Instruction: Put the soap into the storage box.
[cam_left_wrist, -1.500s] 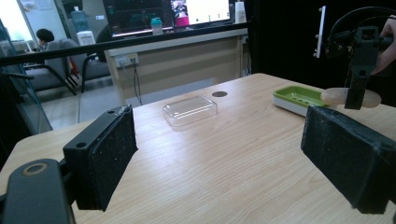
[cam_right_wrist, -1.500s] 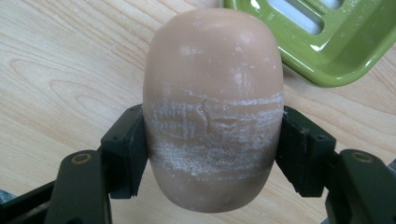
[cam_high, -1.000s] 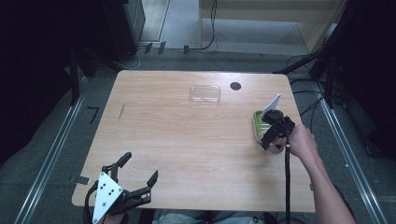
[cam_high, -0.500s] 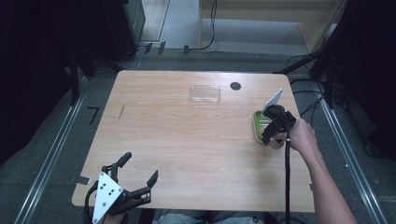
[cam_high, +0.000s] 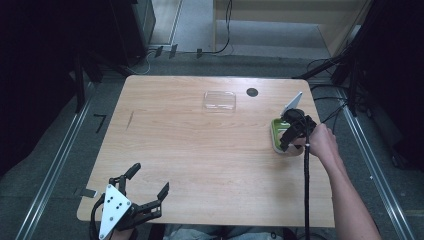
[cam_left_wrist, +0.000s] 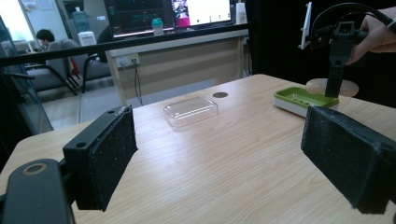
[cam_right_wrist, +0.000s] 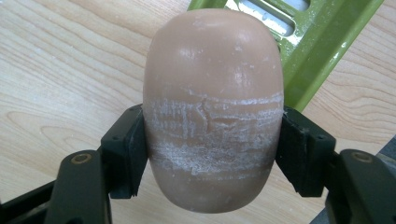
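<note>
A beige oval bar of soap (cam_right_wrist: 212, 93) sits crosswise between the jaws of my right gripper (cam_right_wrist: 212, 154), which is shut on it. The soap's middle is scuffed white. Just beyond it lies a green slotted soap dish (cam_right_wrist: 299, 51). From above, the right gripper (cam_high: 292, 132) hangs at the dish's (cam_high: 276, 131) right side near the table's right edge. From the left gripper view the soap (cam_left_wrist: 317, 87) hovers just behind the dish (cam_left_wrist: 303, 99). My left gripper (cam_high: 150, 177) rests open at the front left corner, its pads (cam_left_wrist: 105, 154) wide apart with nothing between them.
A clear plastic lid (cam_high: 219, 100) lies at the far middle of the wooden table (cam_high: 200, 150), with a small black round hole (cam_high: 252, 92) to its right. Cables trail off the right edge. The lid (cam_left_wrist: 191, 110) is also seen from the left gripper view.
My right gripper has shifted slightly toward the far side with the soap still in it. The left gripper has stayed put.
</note>
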